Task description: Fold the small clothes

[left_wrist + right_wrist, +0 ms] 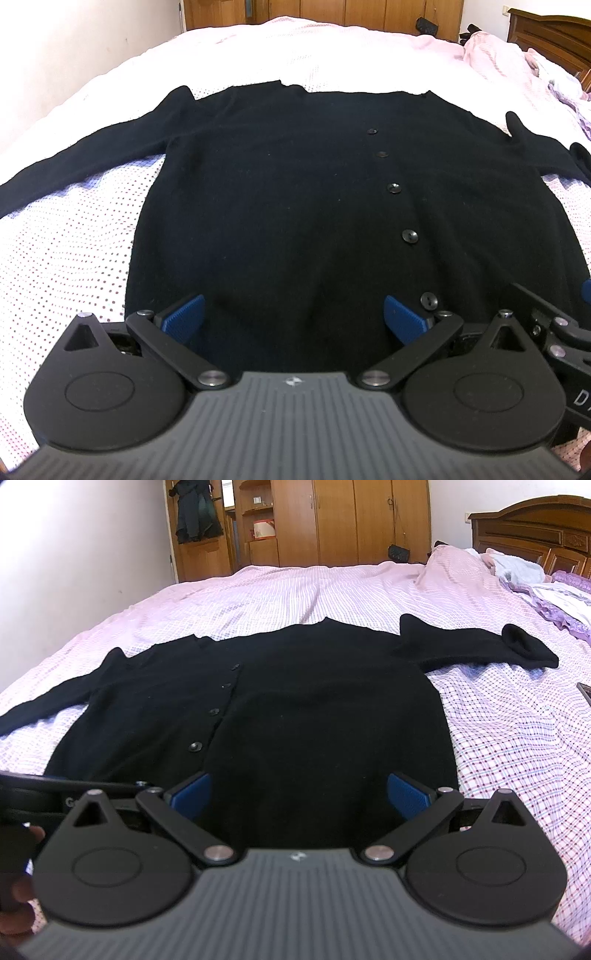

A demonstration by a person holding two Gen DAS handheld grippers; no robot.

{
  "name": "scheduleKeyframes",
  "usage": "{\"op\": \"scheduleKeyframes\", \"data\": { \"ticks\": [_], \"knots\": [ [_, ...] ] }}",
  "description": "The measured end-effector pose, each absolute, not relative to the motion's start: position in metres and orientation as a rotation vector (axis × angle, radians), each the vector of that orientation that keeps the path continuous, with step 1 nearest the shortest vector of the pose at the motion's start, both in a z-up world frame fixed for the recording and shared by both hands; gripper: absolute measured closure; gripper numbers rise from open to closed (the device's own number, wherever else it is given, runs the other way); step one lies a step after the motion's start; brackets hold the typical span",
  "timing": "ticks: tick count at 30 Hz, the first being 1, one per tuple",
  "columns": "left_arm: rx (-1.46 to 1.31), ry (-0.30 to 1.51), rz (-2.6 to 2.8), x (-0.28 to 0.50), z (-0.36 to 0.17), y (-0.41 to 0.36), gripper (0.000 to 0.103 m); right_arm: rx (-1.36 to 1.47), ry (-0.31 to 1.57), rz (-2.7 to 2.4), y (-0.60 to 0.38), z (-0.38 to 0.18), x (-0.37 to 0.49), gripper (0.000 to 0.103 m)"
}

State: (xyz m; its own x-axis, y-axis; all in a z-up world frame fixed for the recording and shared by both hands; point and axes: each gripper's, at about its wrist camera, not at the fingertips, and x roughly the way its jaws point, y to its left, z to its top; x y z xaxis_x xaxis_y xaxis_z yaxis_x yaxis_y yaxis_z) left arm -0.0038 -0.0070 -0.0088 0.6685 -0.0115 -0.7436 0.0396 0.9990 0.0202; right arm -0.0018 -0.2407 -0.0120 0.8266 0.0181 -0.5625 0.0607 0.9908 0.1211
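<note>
Black knit buttoned cardigan lies flat, sleeves spread, on pink checked bedsheet. Left gripper and right gripper hover over cardigan's near hem, both spread wide, gripping nothing.

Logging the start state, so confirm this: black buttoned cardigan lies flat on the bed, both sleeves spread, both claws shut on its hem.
Not quite: both claws are open, gripping nothing. The left claw and right claw hover over the cardigan hem, as each wrist view shows. The rest stands.

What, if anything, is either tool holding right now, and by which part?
Nothing is held: the left tool and right tool are both open above the black cardigan's hem.
</note>
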Motion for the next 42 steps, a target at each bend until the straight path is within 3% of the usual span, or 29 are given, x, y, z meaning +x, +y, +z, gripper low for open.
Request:
{"op": "scheduleKeyframes", "data": {
  "ticks": [42],
  "knots": [
    [0.023,0.848,-0.028,-0.0029,-0.0112,-0.0027,0.0,0.13,0.605,-0.013,-0.2412,-0.0141,0.0001,0.0]
  ]
}}
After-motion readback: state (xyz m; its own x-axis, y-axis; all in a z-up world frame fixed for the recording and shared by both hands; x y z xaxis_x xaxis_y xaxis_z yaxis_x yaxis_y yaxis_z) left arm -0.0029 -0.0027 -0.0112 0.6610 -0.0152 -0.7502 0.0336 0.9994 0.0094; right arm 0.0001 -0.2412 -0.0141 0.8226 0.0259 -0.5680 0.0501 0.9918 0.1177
